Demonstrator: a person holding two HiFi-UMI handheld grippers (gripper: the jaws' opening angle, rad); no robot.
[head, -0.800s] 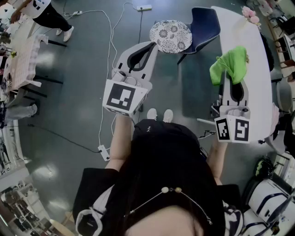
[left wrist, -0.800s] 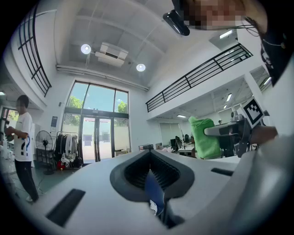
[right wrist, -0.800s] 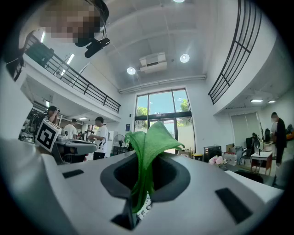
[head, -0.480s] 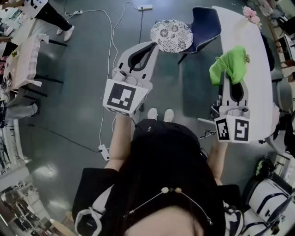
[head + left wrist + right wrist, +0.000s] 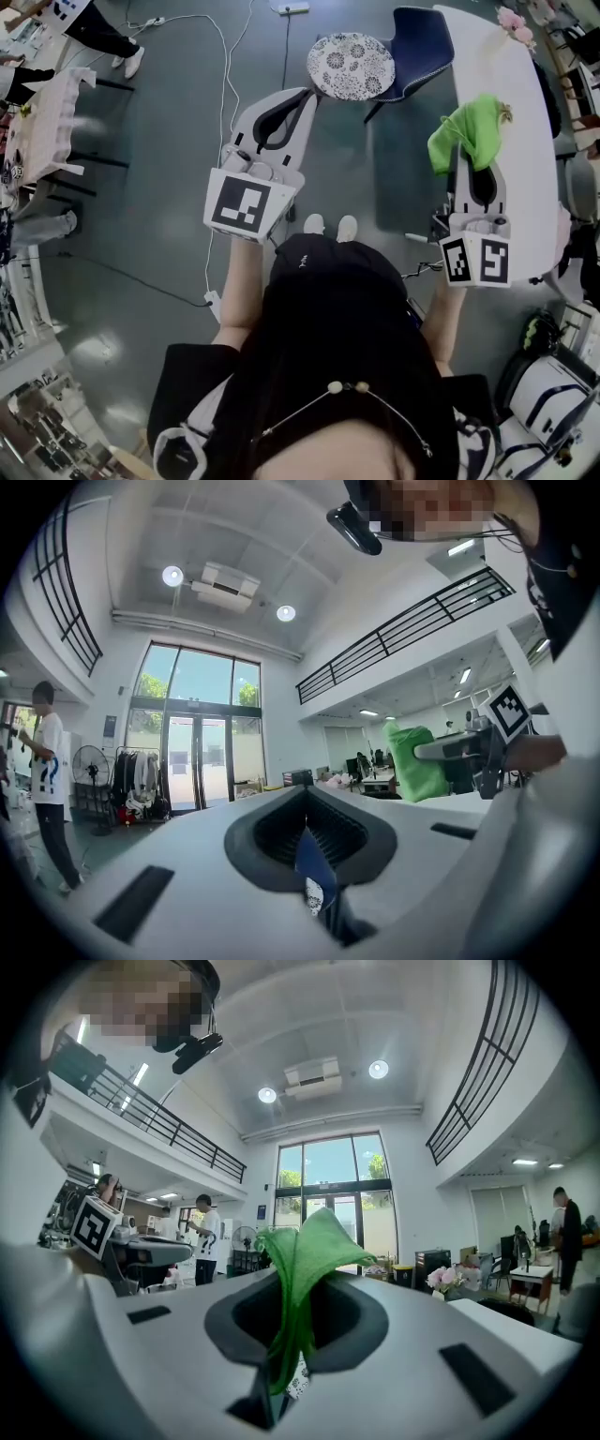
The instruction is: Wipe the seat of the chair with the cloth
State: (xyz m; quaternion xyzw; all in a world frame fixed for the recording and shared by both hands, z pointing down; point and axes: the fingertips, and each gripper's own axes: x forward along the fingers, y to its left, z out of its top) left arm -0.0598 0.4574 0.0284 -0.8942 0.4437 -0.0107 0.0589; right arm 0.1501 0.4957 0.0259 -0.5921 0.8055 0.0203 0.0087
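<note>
The chair has a round patterned seat [image 5: 351,66] and a dark blue back [image 5: 422,42]; it stands on the grey floor ahead of me. My left gripper [image 5: 307,93] is held in the air just short of the seat's near left edge, jaws closed together with nothing in them. In the left gripper view [image 5: 314,892] only a thin sliver of the chair shows between the jaws. My right gripper [image 5: 469,142] hovers over the white table [image 5: 520,122], to the right of the chair. It is shut on the green cloth [image 5: 464,131] [image 5: 298,1269], which bunches up over its tips.
The long white table runs down the right side, with pink flowers [image 5: 513,25] at its far end. White cables [image 5: 223,103] and a power strip [image 5: 292,7] lie on the floor to the left of the chair. A person [image 5: 94,28] stands by another table [image 5: 52,122] far left.
My left gripper has drifted slightly left and back toward me. The chair sits a little higher in the view. The right gripper still holds the cloth in the same place.
</note>
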